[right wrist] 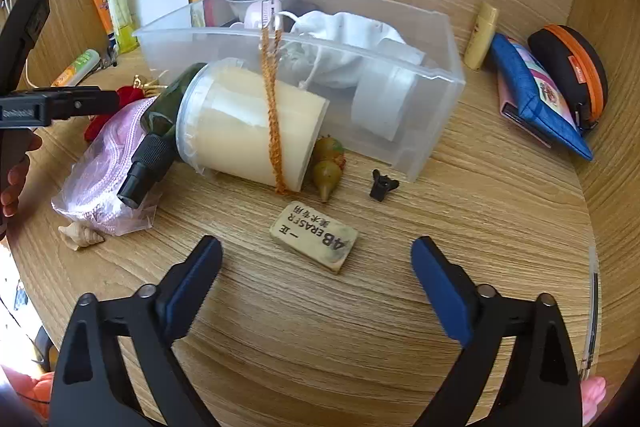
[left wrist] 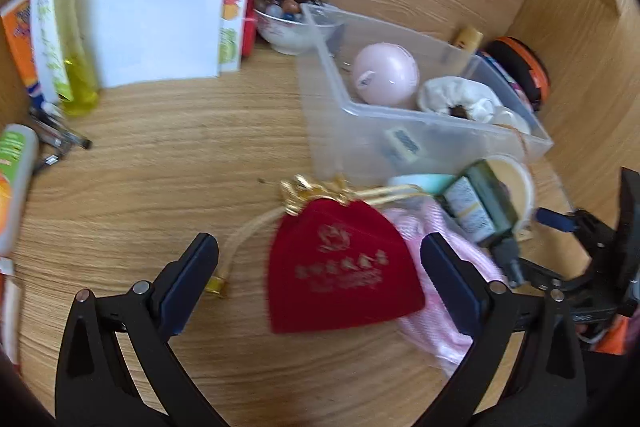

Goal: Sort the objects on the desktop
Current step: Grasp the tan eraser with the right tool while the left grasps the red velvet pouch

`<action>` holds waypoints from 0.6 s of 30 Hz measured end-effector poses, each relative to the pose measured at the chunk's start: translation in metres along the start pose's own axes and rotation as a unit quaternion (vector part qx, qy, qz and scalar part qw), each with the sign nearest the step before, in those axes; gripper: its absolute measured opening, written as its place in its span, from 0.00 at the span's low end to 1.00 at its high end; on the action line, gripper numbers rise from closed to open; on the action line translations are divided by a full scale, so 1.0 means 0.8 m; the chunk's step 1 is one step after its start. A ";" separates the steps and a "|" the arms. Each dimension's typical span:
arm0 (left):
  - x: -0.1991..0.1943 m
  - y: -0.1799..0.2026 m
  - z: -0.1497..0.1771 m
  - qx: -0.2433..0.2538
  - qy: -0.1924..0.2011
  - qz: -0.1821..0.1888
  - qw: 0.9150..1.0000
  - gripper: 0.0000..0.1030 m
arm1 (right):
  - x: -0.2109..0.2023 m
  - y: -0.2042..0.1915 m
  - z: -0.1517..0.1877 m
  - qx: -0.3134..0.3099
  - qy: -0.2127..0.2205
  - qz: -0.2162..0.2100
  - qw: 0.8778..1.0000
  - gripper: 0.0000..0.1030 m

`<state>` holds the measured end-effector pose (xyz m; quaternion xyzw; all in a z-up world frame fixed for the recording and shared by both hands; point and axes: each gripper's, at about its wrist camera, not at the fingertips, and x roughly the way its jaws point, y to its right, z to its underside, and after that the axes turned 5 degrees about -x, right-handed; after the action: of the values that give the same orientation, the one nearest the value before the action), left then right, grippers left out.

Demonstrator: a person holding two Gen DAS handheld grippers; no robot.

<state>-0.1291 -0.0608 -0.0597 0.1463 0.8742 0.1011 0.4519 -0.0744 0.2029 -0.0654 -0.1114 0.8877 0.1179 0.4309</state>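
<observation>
Wooden desk (right wrist: 400, 327) bare near the fingers, left gripper (left wrist: 320, 259) spread around red pouch (left wrist: 340, 267), right gripper (right wrist: 316, 263) wide, empty by eraser (right wrist: 314, 237).

Two close, down-tilted wrist views sharing the clear bin (left wrist: 400, 131).

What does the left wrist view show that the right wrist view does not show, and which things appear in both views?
Only the left wrist view shows the pink ball inside the clear bin and the full front of the red pouch, between the open left gripper.

Only the right wrist view shows the eraser, lying ahead of the open right gripper, the black clip, the seashell and the blue pouch.

Both show the bin, the green spray bottle, the pink bag and the wooden desk.
</observation>
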 end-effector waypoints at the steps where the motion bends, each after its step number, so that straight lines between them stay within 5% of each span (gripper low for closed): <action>1: 0.002 0.003 0.001 0.006 -0.002 -0.003 1.000 0.99 | 0.002 0.000 0.000 0.000 -0.002 -0.001 1.000 0.85; 13: 0.015 -0.002 0.000 -0.005 0.013 -0.026 1.000 0.99 | 0.002 0.001 -0.001 0.002 0.003 -0.028 1.000 0.59; 18: 0.011 -0.002 0.004 -0.004 0.021 -0.002 1.000 0.81 | -0.001 0.001 0.000 0.000 0.009 -0.030 1.000 0.41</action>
<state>-0.1312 -0.0591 -0.0686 0.1406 0.8833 0.1063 0.4344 -0.0745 0.2038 -0.0647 -0.1390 0.8878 0.1038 0.4262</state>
